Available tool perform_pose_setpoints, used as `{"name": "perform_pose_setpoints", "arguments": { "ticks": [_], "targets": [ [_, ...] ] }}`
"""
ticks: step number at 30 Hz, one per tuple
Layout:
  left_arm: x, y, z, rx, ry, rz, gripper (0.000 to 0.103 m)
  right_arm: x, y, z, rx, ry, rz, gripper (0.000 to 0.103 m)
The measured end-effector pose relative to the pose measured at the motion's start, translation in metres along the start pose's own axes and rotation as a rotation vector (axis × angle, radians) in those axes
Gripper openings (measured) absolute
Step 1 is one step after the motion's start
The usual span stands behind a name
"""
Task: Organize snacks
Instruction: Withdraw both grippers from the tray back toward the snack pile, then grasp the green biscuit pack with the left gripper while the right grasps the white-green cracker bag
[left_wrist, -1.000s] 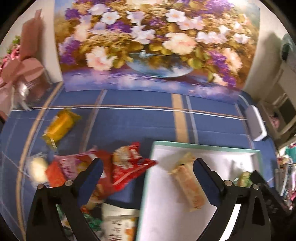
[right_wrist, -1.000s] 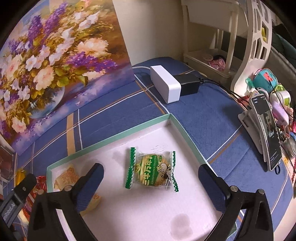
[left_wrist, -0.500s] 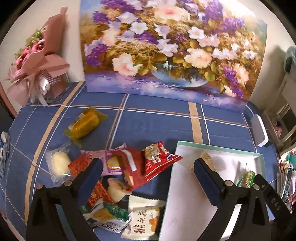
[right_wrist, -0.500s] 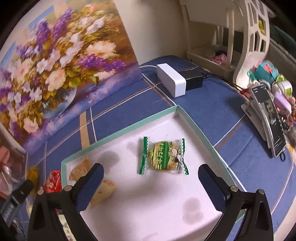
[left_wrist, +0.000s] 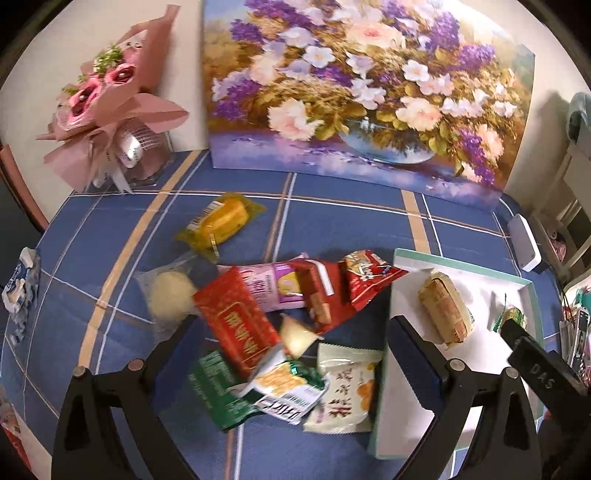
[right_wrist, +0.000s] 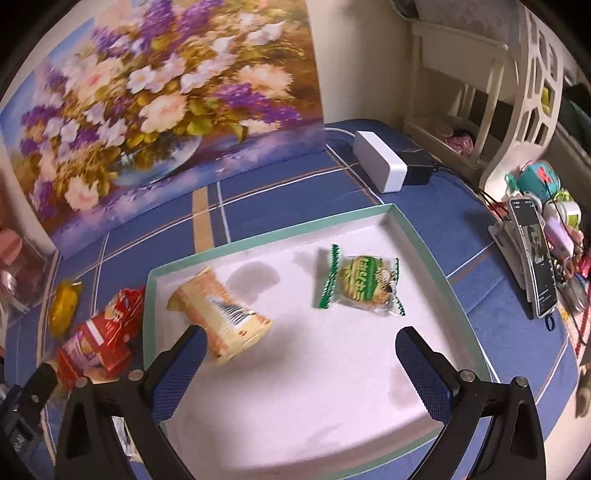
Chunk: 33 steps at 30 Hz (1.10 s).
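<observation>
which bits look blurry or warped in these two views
Left wrist: fisheye bends the painting and tablecloth lines, and the snack pile near the fingers is smeared. Right wrist: the tray rim bows, the painting is soft, and the beige packet is slightly blurred.

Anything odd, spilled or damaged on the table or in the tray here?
Nothing spilled or torn. The tray holds two packets, with faint grey marks on its white floor. The other snacks lie in a loose overlapping heap beside it.
</observation>
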<state>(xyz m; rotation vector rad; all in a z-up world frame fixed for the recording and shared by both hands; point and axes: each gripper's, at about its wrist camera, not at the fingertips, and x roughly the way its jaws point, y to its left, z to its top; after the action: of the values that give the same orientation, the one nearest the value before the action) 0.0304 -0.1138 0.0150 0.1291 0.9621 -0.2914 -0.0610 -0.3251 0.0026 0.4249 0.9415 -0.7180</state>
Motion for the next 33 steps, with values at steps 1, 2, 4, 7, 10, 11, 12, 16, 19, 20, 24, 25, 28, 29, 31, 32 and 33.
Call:
{"name": "perform_pose_setpoints", "arguments": {
  "ticks": [1,2,4,7,10,11,12,16,19,20,24,25,28,29,31,32,33],
  "targets": [
    [-0.003,0.003,-0.001,-0.002,-0.004,0.0,0.099,-0.002,0.004,-0.002,-0.002,0.003,-0.003,0.103],
    [-0.006,0.007,-0.001,-0.005,-0.011,0.001,0.099,-0.003,0.007,-0.004,-0.01,0.009,-0.005,0.103],
    [-0.011,0.012,-0.002,-0.01,-0.019,0.003,0.099,-0.004,0.015,-0.007,-0.032,0.032,-0.026,0.103],
    [-0.017,0.021,-0.002,-0.022,-0.027,0.004,0.099,-0.003,0.031,-0.015,-0.099,0.052,-0.103,0.103],
    [-0.018,0.031,-0.002,-0.034,-0.017,0.013,0.099,-0.007,0.04,-0.021,-0.14,0.044,-0.121,0.103],
    [-0.018,0.033,-0.002,-0.038,-0.012,0.017,0.099,-0.009,0.043,-0.022,-0.142,0.043,-0.112,0.103],
    [-0.017,0.037,-0.002,-0.046,-0.007,0.024,0.099,-0.011,0.045,-0.023,-0.143,0.045,-0.103,0.103],
    [-0.012,0.061,0.0,-0.102,0.019,0.049,0.099,-0.019,0.061,-0.025,-0.181,0.052,-0.06,0.103],
    [-0.008,0.079,0.001,-0.136,0.032,0.077,0.099,-0.028,0.08,-0.026,-0.226,0.04,-0.032,0.103],
    [-0.007,0.088,0.002,-0.153,0.039,0.085,0.099,-0.031,0.085,-0.028,-0.235,0.036,-0.021,0.103],
    [-0.005,0.114,0.003,-0.215,0.054,0.098,0.099,-0.04,0.107,-0.031,-0.272,0.033,0.027,0.103],
    [-0.005,0.122,0.003,-0.231,0.058,0.102,0.099,-0.043,0.113,-0.032,-0.276,0.032,0.045,0.103],
    [-0.003,0.137,0.002,-0.262,0.07,0.103,0.099,-0.046,0.128,-0.036,-0.295,0.043,0.097,0.103],
    [-0.002,0.142,0.001,-0.274,0.077,0.094,0.099,-0.046,0.134,-0.038,-0.304,0.049,0.114,0.103],
    [0.001,0.147,0.0,-0.293,0.092,0.087,0.099,-0.045,0.145,-0.044,-0.331,0.063,0.141,0.103],
    [0.002,0.149,-0.001,-0.3,0.101,0.087,0.099,-0.044,0.149,-0.047,-0.345,0.067,0.147,0.103],
    [0.005,0.15,-0.003,-0.305,0.111,0.088,0.099,-0.043,0.153,-0.05,-0.365,0.07,0.15,0.103]
  ]
}}
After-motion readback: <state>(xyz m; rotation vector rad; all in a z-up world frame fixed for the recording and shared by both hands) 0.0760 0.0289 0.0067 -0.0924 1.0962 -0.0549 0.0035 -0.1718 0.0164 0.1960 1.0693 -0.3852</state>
